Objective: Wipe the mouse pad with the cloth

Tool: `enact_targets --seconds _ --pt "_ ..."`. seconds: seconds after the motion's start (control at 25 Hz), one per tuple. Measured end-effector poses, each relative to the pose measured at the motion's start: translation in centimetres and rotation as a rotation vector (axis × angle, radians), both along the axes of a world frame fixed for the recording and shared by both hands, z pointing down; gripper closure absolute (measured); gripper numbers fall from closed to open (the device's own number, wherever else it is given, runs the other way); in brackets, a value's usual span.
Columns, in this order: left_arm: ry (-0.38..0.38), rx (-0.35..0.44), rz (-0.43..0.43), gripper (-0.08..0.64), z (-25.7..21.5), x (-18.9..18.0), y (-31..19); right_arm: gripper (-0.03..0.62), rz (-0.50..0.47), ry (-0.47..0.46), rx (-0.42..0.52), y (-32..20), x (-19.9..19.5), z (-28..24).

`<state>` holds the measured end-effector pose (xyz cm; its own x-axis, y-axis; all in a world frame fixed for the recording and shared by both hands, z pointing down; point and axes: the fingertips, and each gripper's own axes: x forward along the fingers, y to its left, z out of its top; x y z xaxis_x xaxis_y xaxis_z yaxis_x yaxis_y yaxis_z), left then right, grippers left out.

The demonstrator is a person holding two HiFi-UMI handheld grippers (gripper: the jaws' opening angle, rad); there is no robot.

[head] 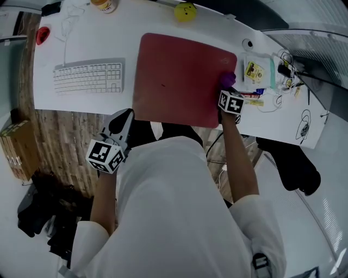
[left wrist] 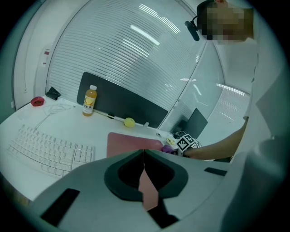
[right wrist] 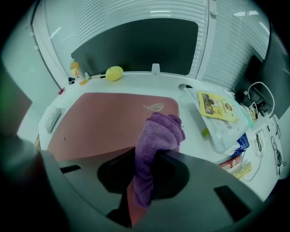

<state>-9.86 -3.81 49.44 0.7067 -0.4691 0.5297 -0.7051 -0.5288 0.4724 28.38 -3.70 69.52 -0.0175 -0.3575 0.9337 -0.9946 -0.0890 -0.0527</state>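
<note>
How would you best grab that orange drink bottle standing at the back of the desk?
Grip the bottle around its straight middle, below the cap, with the jaws level, coming in from the front. It stands upright, so its round sides are open to a sideways pinch, and the dark screen close behind probably blocks the rear.

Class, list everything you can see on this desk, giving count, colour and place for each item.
desk: one, white, under everything
mouse pad: one, red, middle of desk
cloth: one, purple, at the pad's right edge
keyboard: one, white, left of pad
bottle: one, orange, desk's far edge
round object: one, yellow, far edge behind pad
packet: one, clear with yellow label, right of pad
left gripper: one, grey, shut, empty, by desk's near edge
right gripper: one, grey, shut on cloth
</note>
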Motion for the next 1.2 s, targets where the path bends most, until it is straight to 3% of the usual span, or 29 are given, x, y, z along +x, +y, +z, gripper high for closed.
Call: enact_targets --seconds 0.2,0.68,1.2 --pt "0.009 -0.002 -0.014 0.541 0.3 -1.5 -0.6 0.508 -0.035 0.014 -0.005 -1.1 -2.0 -0.2" --pt "0.014 -0.012 -0.041 0.541 1.0 -4.9 -2.0 0.508 -0.057 -0.038 0.014 -4.3 -8.7 0.3" --pt "0.015 -0.021 -0.048 0.541 1.6 -7.3 -3.8 0.509 -0.144 -0.085 0.029 -7.6 -16.1 0.0"
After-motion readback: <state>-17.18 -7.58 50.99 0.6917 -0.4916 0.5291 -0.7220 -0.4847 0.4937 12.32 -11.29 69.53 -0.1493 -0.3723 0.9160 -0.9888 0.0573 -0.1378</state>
